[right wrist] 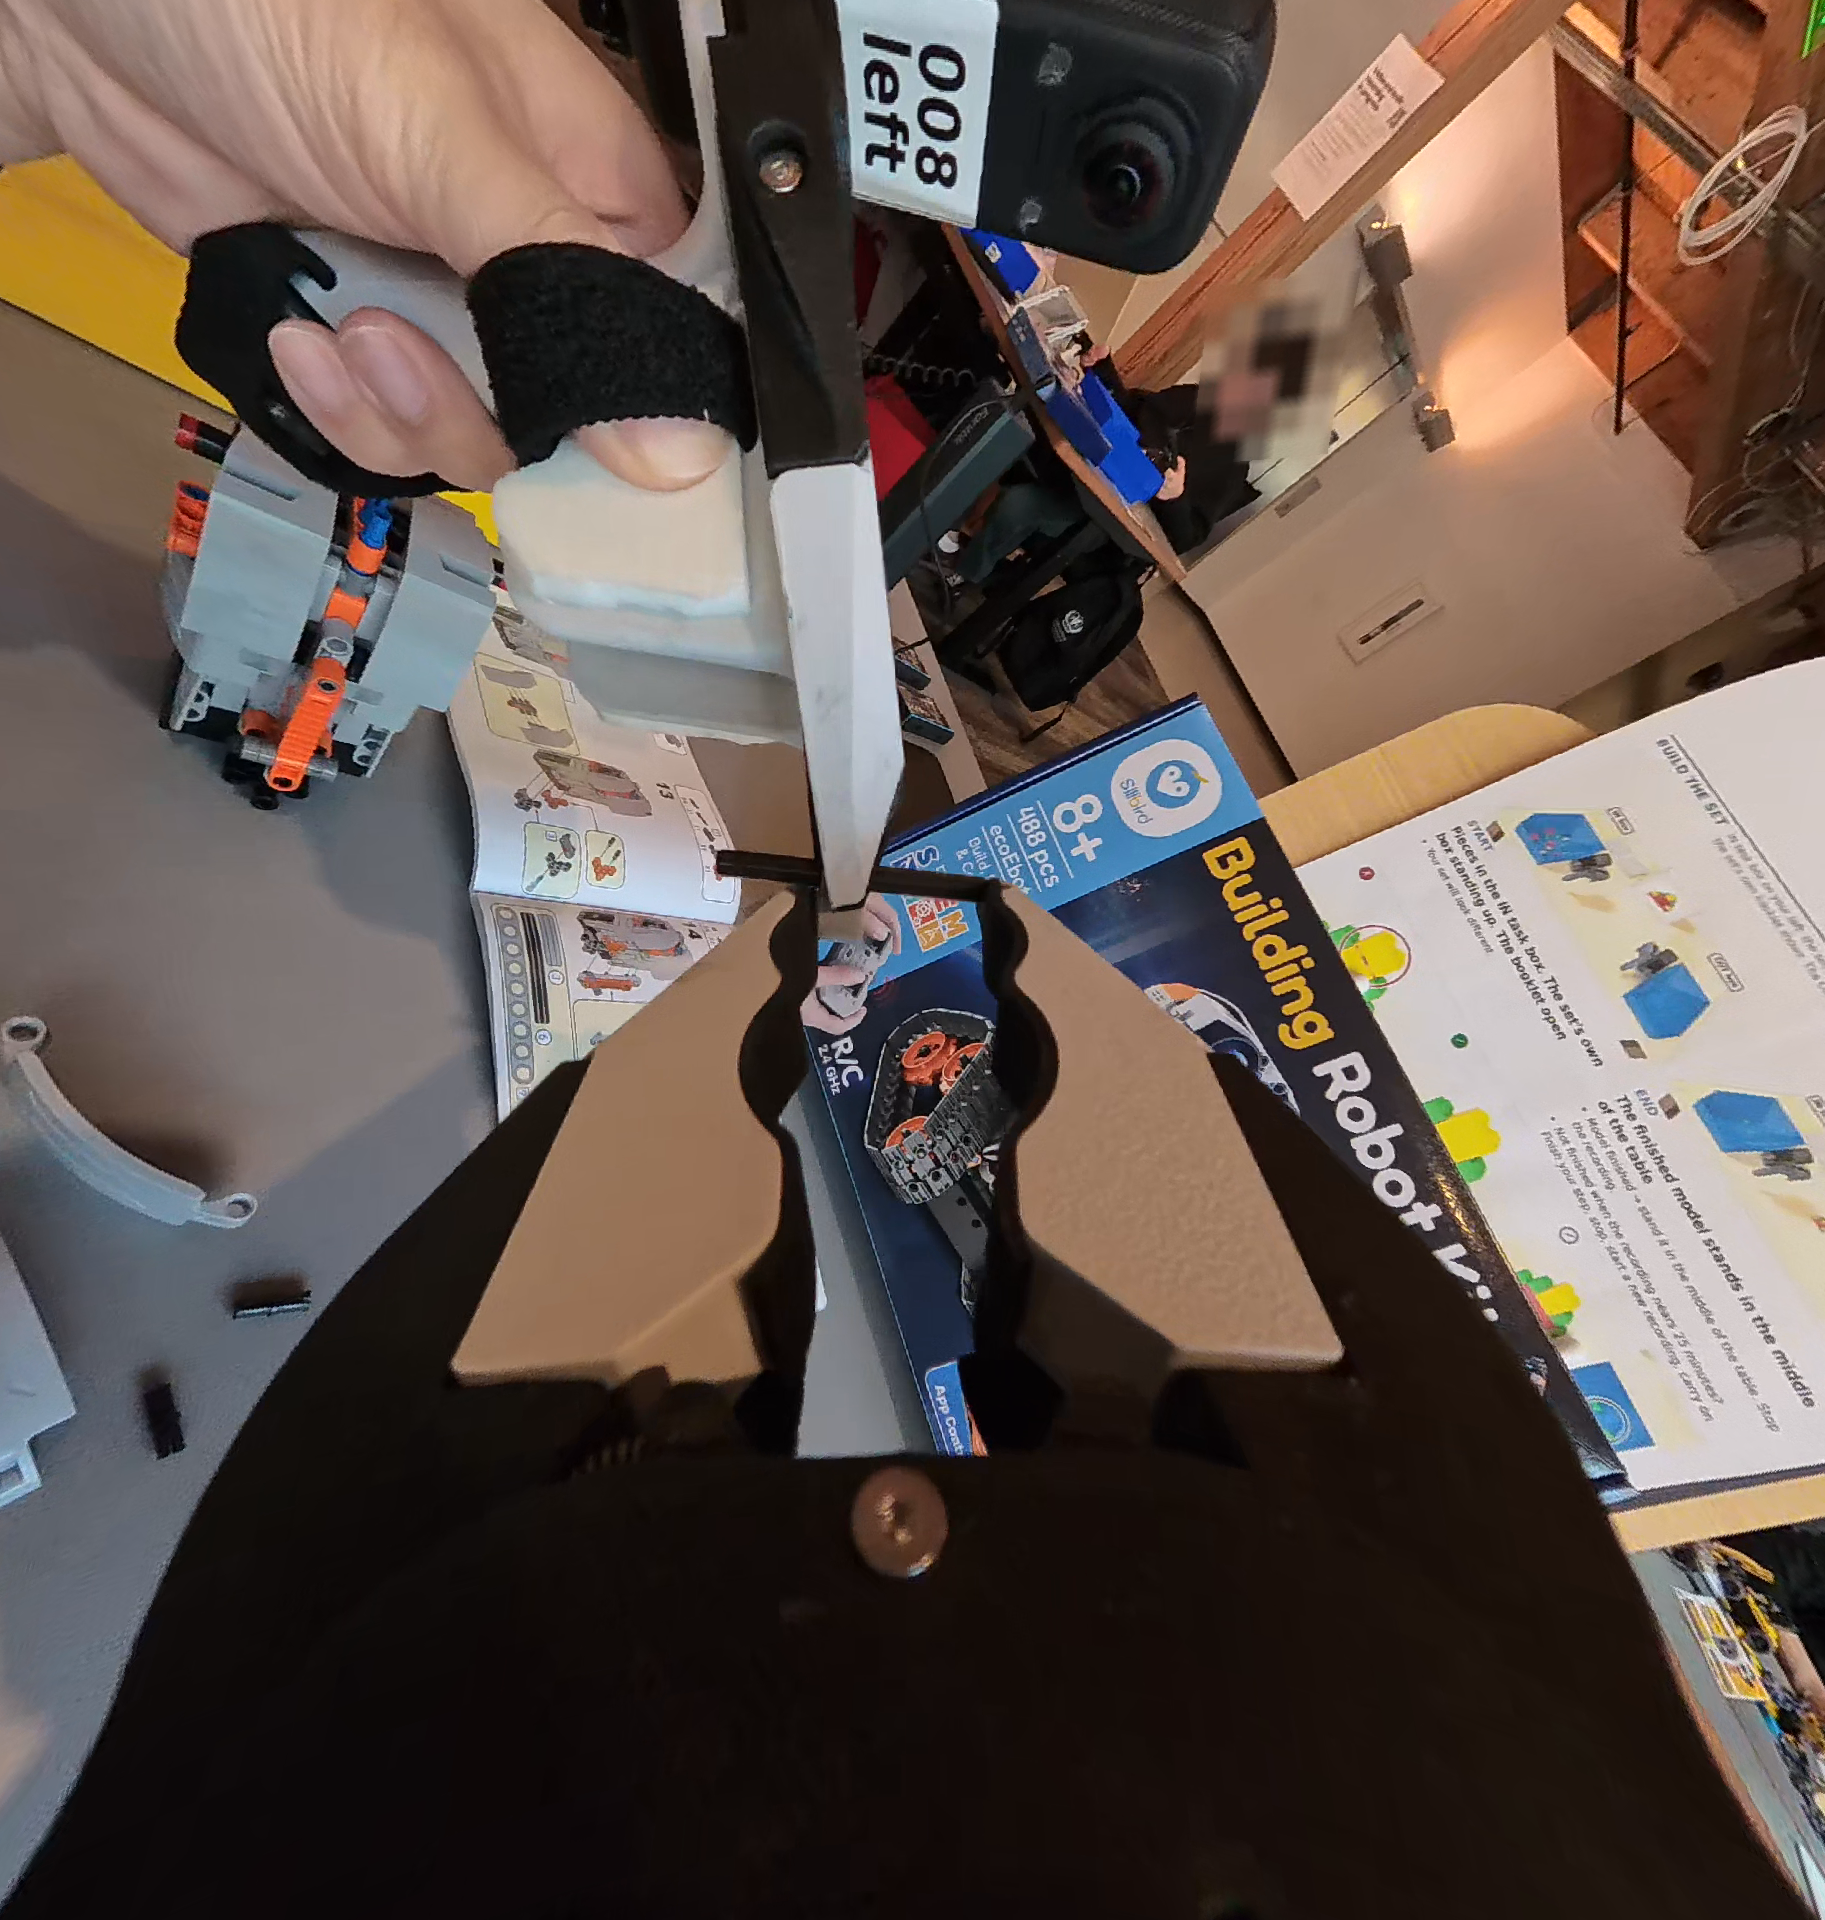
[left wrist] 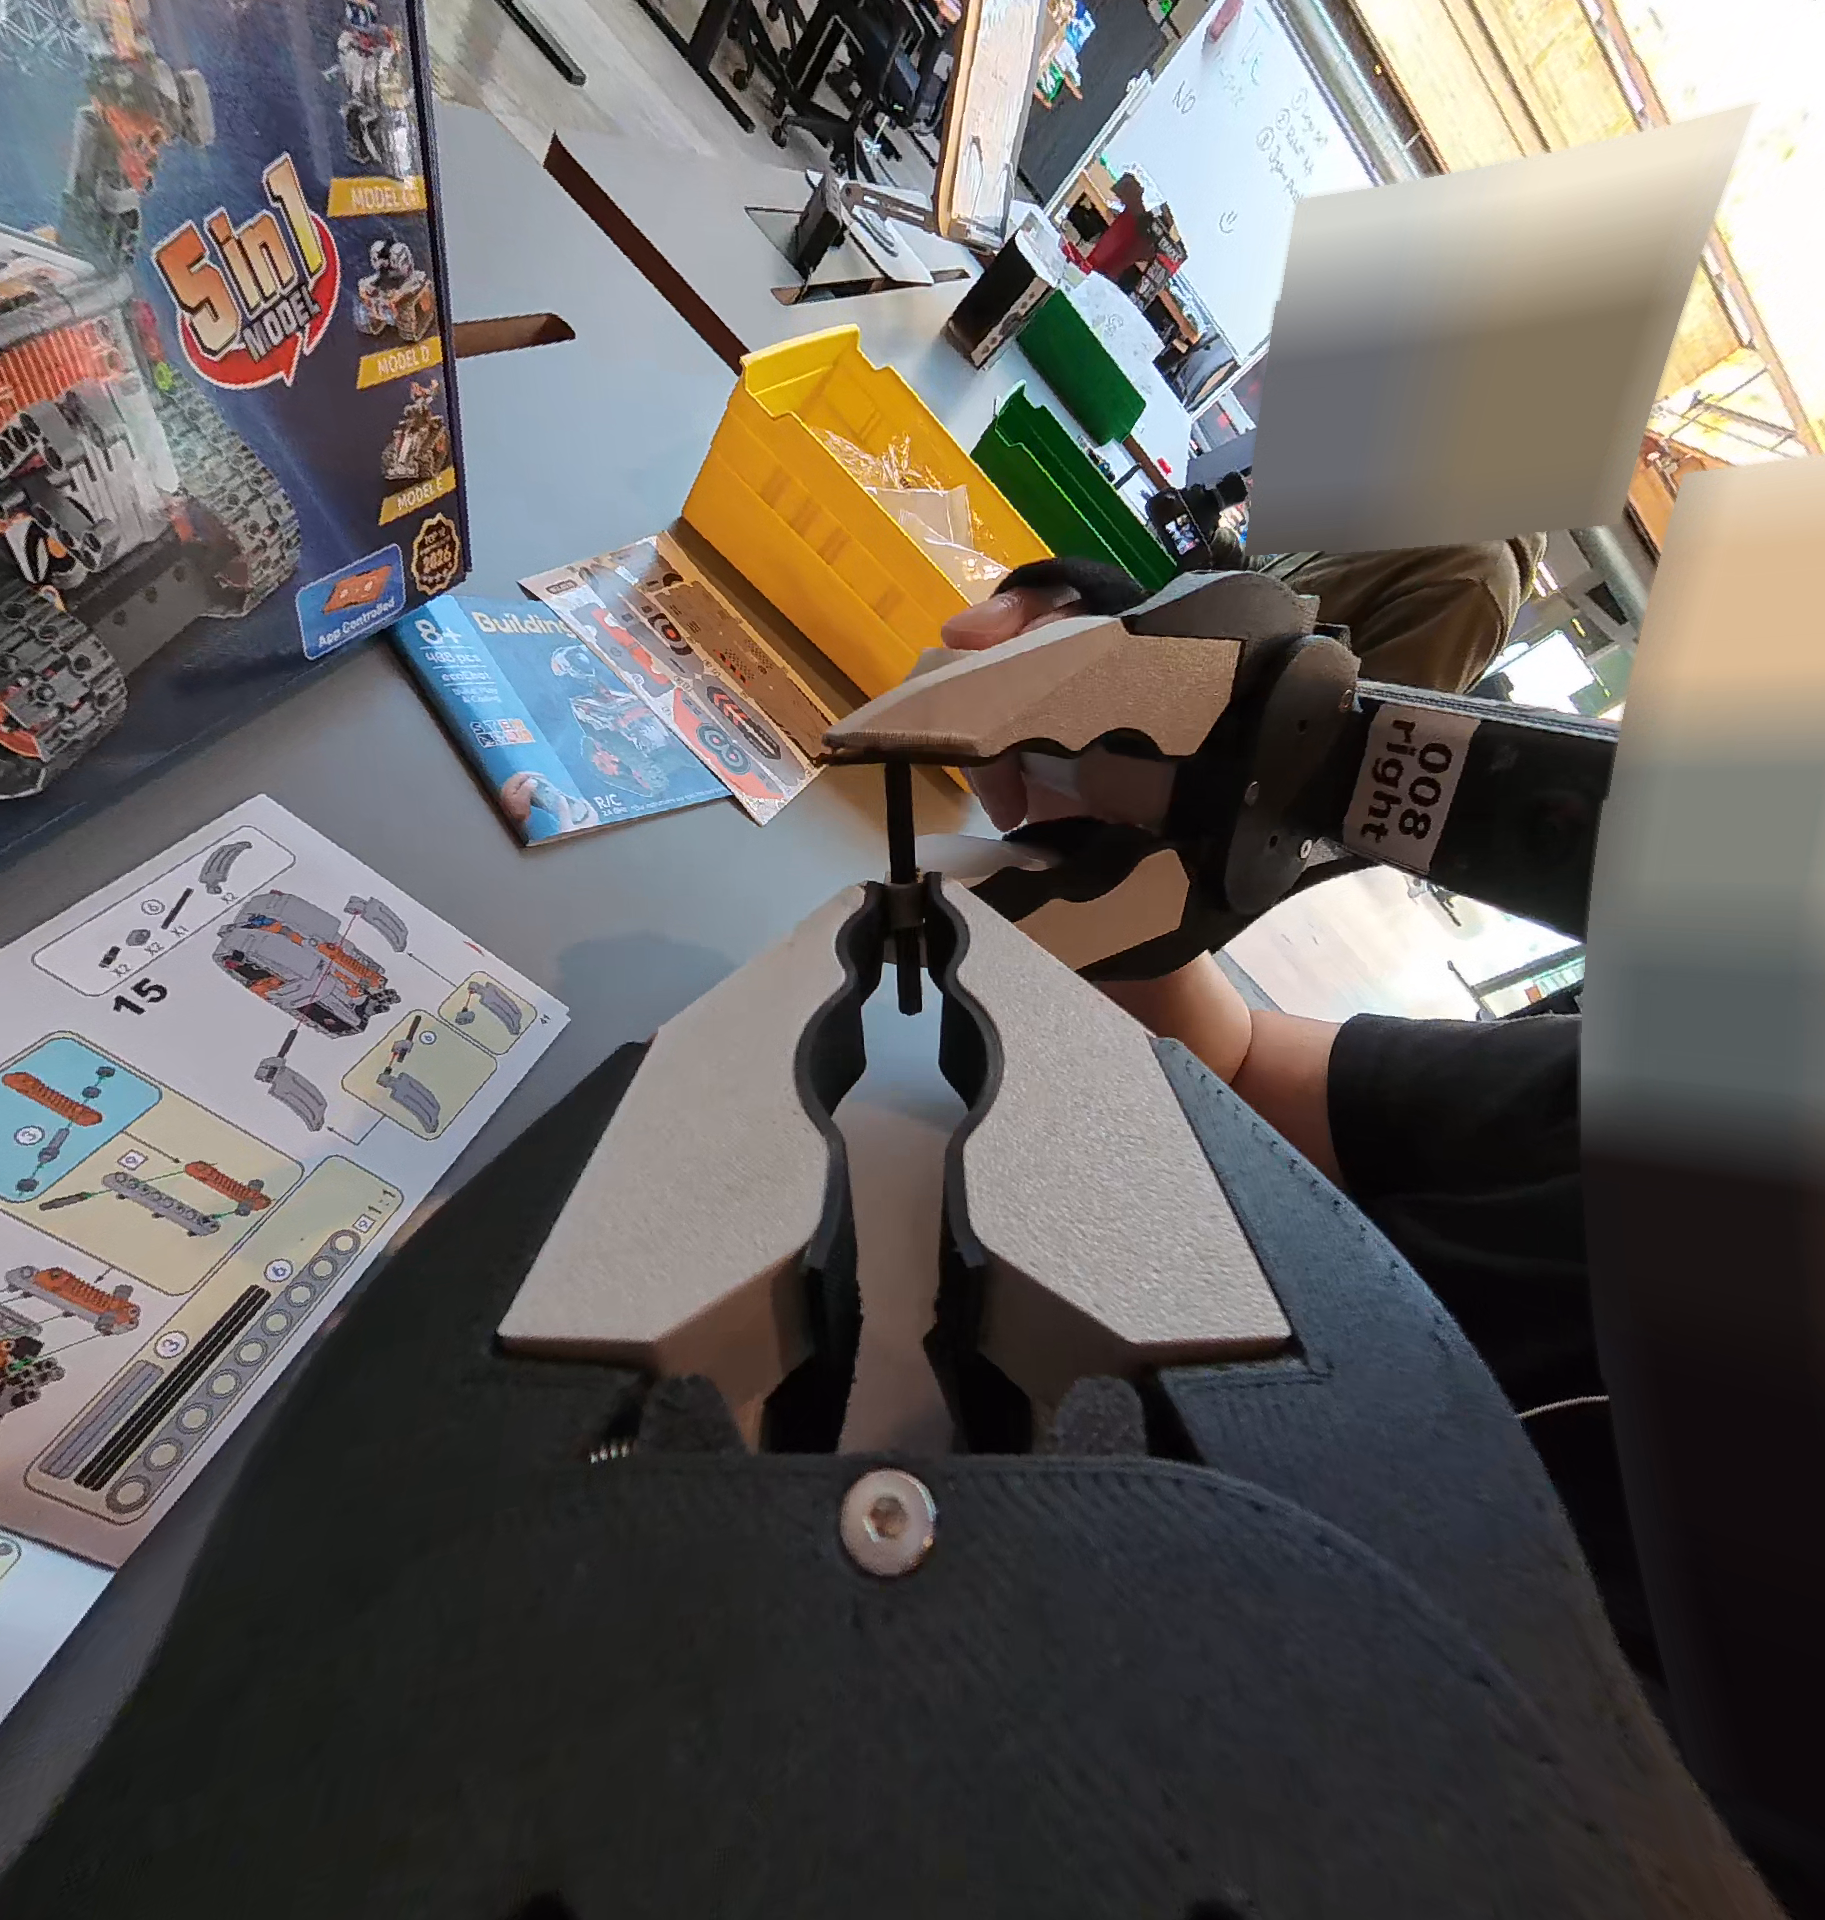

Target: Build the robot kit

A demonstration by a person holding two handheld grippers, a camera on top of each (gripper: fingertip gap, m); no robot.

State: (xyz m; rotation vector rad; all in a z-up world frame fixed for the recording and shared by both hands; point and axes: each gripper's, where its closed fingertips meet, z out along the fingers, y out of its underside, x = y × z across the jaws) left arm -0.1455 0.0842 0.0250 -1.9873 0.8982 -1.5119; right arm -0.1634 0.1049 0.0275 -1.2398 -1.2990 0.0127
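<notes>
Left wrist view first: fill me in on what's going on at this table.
A person holds a claw in each hand. The left claw is shut on a small black bush threaded on a thin black axle. The right claw meets the axle's far end; whether it grips cannot be told. On the grey table lie an open instruction booklet, a toy box, a yellow bin and a part-built model.

Yellow bin (left wrist: pixel 835 488) w/ plastic bags, green bins (left wrist: pixel 1069 488) behind.

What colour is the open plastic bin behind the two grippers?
Yellow: the open plastic bin shows best in the left wrist view.
</notes>
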